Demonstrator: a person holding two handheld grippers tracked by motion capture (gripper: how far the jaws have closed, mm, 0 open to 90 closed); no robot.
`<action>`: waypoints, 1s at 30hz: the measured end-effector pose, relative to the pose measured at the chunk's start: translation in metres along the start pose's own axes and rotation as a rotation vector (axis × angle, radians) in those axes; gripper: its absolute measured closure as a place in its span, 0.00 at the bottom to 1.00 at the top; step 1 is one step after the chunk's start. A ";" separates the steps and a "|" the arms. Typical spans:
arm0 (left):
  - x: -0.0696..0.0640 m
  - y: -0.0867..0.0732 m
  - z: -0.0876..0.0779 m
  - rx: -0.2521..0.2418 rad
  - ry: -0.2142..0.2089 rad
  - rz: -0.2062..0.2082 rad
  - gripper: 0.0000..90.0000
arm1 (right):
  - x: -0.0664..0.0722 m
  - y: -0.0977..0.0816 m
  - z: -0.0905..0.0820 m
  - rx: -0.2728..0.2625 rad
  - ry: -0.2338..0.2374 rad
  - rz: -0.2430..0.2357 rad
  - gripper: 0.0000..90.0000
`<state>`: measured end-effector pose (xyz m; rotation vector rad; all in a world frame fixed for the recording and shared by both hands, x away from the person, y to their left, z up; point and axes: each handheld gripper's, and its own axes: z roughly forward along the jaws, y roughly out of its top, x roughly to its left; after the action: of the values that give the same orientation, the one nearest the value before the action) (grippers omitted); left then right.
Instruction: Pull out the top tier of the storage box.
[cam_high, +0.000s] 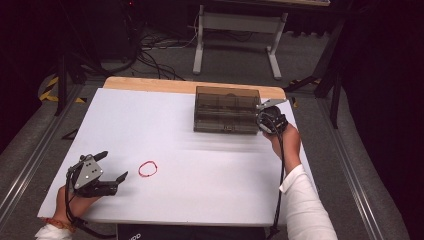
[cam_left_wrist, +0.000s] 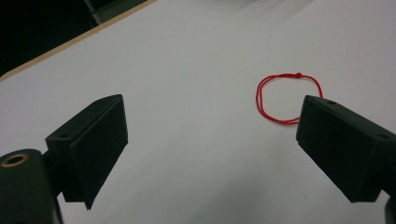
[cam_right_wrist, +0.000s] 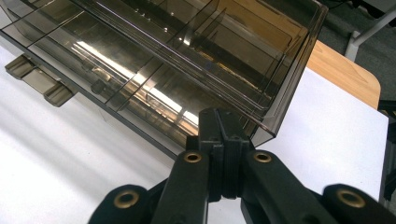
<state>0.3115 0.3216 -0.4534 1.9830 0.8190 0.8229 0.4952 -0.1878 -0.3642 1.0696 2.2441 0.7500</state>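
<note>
A thin red string loop (cam_high: 148, 169) lies flat on the white table top (cam_high: 210, 175) at the front left. My left gripper (cam_high: 115, 165) rests just left of it, open, nothing between its jaws. In the left gripper view the loop (cam_left_wrist: 298, 74) lies just beyond the right jaw, and the gripper (cam_left_wrist: 210, 123) is spread wide. A smoky transparent box (cam_high: 227, 110) with inner dividers stands at the back right. My right gripper (cam_high: 265, 120) is at its right end, shut. Its joined jaws (cam_right_wrist: 219, 126) meet the box (cam_right_wrist: 163, 60) at a near corner; whether they pinch its wall I cannot tell.
The box has two latches (cam_right_wrist: 42, 84) on its front side. A wooden strip (cam_high: 150, 85) runs along the table's far edge. Beyond it stand a white desk frame (cam_high: 235, 30) and floor cables. A cable trails from the right gripper along the person's sleeve (cam_high: 305, 200).
</note>
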 end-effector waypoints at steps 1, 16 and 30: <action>0.000 0.000 0.000 0.000 0.000 0.000 0.11 | 0.000 0.000 0.000 0.000 0.000 0.000 1.00; 0.000 0.000 0.002 0.014 -0.001 0.008 0.11 | 0.001 0.001 0.016 0.035 0.014 -0.001 0.98; -0.001 0.000 0.002 0.012 -0.005 0.003 0.11 | 0.005 -0.005 0.012 0.022 0.037 -0.011 1.00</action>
<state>0.3124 0.3196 -0.4552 1.9968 0.8200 0.8159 0.4980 -0.1834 -0.3766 1.0605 2.2925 0.7484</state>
